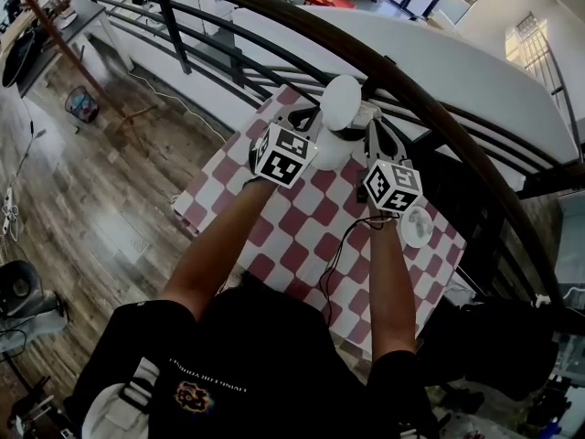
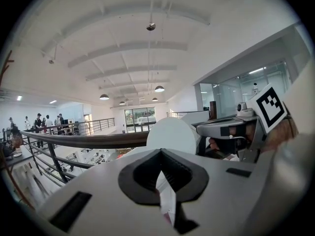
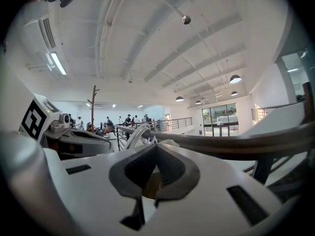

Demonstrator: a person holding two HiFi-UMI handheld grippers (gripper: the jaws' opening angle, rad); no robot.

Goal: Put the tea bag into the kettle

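Red-white checked tablecloth (image 1: 302,236): white kettle (image 1: 331,149) at far edge, under handrail (image 1: 420,110)
Left gripper (image 2: 160,154): clamped on tea bag (image 2: 166,200), seen only in its own view
Right gripper (image 3: 156,149): jaws together by kettle

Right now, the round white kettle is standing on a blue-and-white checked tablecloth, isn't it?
Not blue. The head view shows the round white kettle standing on a red-and-white checked tablecloth.
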